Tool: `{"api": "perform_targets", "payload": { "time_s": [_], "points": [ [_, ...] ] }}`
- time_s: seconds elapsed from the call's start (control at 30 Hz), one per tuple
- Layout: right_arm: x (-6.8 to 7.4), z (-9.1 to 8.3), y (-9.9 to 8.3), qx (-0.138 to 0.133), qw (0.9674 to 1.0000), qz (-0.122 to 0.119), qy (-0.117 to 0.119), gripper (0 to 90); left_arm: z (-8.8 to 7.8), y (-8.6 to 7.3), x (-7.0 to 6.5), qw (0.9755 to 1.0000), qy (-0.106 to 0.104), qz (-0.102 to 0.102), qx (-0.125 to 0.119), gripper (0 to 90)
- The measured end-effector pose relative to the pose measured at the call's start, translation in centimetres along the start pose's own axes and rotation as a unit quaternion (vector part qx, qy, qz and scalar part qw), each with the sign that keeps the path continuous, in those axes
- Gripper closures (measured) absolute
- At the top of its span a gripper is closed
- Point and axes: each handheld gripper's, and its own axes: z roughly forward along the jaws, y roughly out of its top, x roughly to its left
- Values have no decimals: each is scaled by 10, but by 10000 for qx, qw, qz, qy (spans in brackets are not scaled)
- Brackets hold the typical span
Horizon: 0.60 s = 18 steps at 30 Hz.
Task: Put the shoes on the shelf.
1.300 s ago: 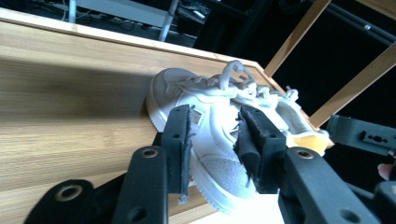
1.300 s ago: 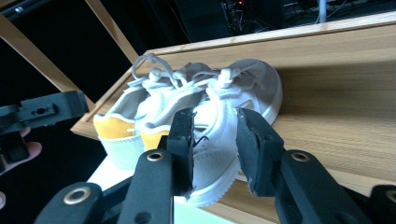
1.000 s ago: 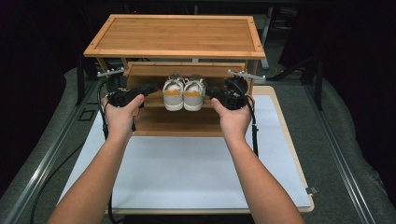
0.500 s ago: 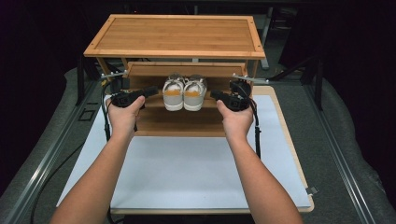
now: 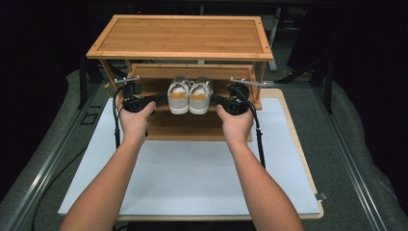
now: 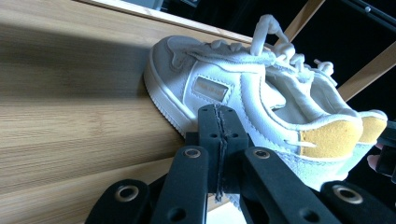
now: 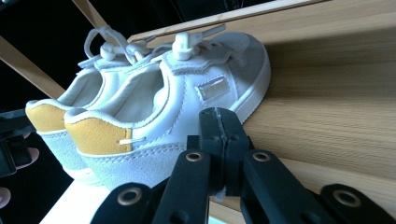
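Shoes [image 5: 188,95]: the white pair with yellow heel tabs sits on the lower shelf [image 5: 192,126] of the wooden rack, heels toward me. My left gripper [image 6: 218,121] has its jaws pressed together on nothing, tip just beside the left shoe's outer wall. My right gripper [image 7: 218,122] mirrors it at the right shoe's outer side. Long axes run front to back, between both grippers; each hand is equally near.

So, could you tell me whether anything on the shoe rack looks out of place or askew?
Nothing stands out. The pair of white shoes sits upright, side by side, heels toward the person, on a lower shelf of the wooden rack. The left gripper and right gripper, both shut, flank the pair.
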Motion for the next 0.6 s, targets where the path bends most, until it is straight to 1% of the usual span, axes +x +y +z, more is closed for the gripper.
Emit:
{"api": "perform_targets", "payload": {
  "time_s": [0.1, 0.13, 0.17, 0.2, 0.23, 0.33, 0.43, 0.47, 0.6],
  "points": [
    [1, 0, 0, 31, 10000, 22, -34, 900, 0, -1, -1, 10000, 18, 5, 11, 900],
    [0, 0, 0, -3, 10000, 44, 18, 900, 0, -1, -1, 10000, 16, 14, 12, 900],
    [0, 0, 0, 19, 10000, 50, -22, 900, 1, -1, -1, 10000, 15, 7, 9, 900],
    [0, 1, 0, -13, 10000, 64, 1, 900, 1, 0, -1, 10000, 10, -2, 8, 900],
    [0, 1, 0, -16, 10000, 72, 25, 900, 1, 0, -1, 10000, -13, -52, 9, 900],
    [2, 1, 0, -26, 10000, 73, -9, 900, 1, 0, 0, 10000, -43, -84, 28, 900],
    [1, 1, 0, -20, 10000, 59, 15, 900, 2, 1, 0, 9999, -58, -80, 22, 900],
    [2, 1, 0, -10, 10000, 55, -38, 900, 2, 1, 0, 10000, -48, -77, 27, 900],
    [1, 3, 1, -45, 10000, 55, 16, 900, 4, 2, 0, 10000, -6, -94, 23, 900]
  ]
}}
